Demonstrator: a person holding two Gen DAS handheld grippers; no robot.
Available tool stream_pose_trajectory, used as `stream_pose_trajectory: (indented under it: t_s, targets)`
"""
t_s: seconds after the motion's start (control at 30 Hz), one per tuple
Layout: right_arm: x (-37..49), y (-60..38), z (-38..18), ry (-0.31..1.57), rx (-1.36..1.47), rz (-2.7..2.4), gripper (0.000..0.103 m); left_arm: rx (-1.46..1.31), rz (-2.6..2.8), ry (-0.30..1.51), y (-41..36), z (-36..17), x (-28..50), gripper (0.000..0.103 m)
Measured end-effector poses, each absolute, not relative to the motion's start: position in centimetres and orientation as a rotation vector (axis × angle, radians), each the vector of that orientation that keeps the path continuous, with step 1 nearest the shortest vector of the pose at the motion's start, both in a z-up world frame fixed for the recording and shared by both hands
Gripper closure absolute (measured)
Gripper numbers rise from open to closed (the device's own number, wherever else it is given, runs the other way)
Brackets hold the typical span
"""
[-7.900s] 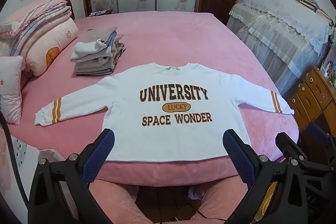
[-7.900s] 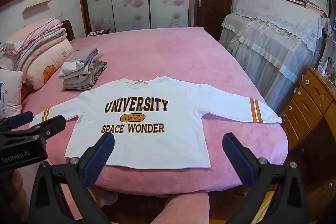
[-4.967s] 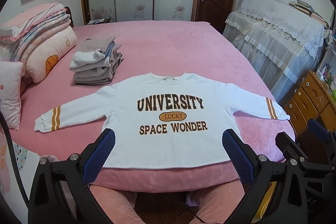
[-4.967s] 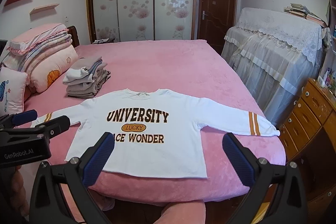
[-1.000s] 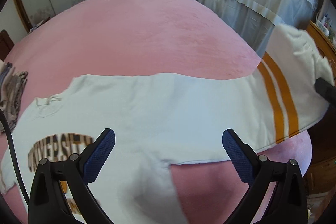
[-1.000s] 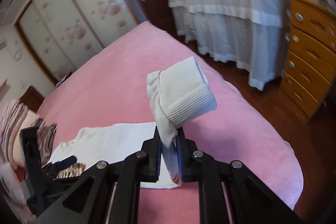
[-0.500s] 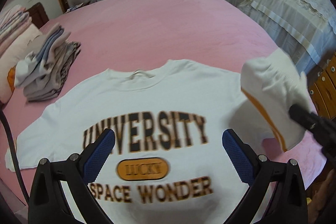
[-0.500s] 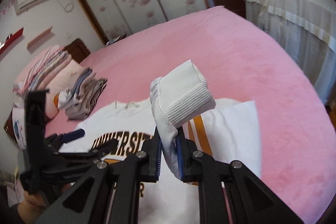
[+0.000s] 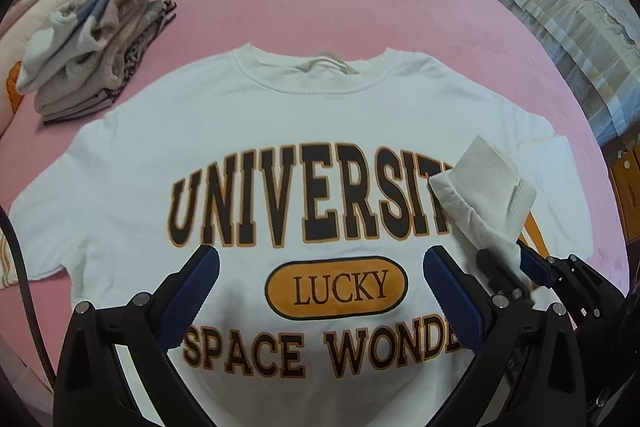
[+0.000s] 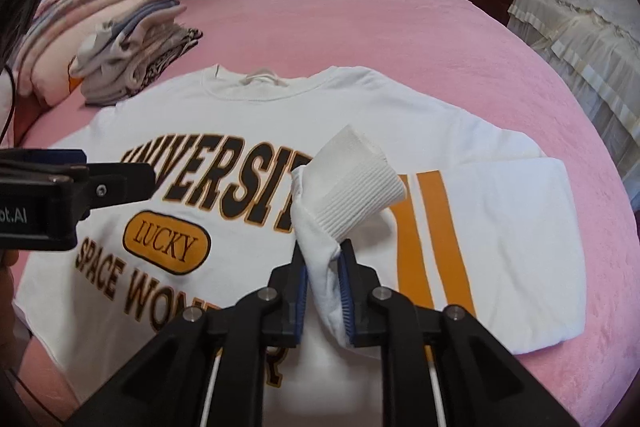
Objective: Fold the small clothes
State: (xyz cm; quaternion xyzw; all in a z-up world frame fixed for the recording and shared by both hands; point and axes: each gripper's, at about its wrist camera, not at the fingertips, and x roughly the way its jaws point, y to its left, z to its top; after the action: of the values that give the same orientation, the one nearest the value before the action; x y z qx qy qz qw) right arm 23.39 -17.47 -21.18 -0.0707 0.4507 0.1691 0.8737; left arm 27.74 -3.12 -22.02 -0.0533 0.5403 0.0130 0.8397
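The pink bed (image 10: pixel 420 39) fills both views. On it the white sweatshirt (image 9: pixel 240 131) lies flat, print up, its collar toward twelve o'clock. Its sleeve (image 10: pixel 500 227) with two orange stripes is folded in over the body at about three o'clock in the right wrist view. A stack of folded clothes (image 10: pixel 136 67) sits on the bed at ten o'clock, just beside the sweatshirt's shoulder. The left claw (image 9: pixel 320 291) hangs over the printed lettering with its fingers wide apart and nothing between them. The right claw (image 10: pixel 324 287) has the ribbed cuff (image 10: pixel 352 183) of that sleeve between its fingers; its jaws are opening, and the pads seem to touch the cloth still, though the bunched fabric makes this hard to judge.
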Motion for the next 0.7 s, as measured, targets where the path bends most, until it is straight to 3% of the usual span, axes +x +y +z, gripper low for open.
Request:
stream_pose_trajectory:
  t_s: [0.1,0.2,0.57,0.7]
  targets:
    - [22.7,-17.5,-21.1,0.933,-0.13,0.409,0.062,-0.131,-0.022,1.158,-3.5,-22.5,27.9,0.002]
    - [22.0,-17.9,-20.2,0.913,-0.121,0.445,0.059,-0.155,-0.08,1.173,-4.0,-22.6,28.0,0.002]
    - [20.0,-22.0,-18.7,0.909,-0.112,0.41,0.057,-0.305,-0.3,1.267,-4.9,-24.6,28.4,0.002]
    - [19.7,-24.8,-18.5,0.914,-0.059,0.35,0.057,-0.481,-0.324,1.321,-3.5,-26.7,29.1,0.014]
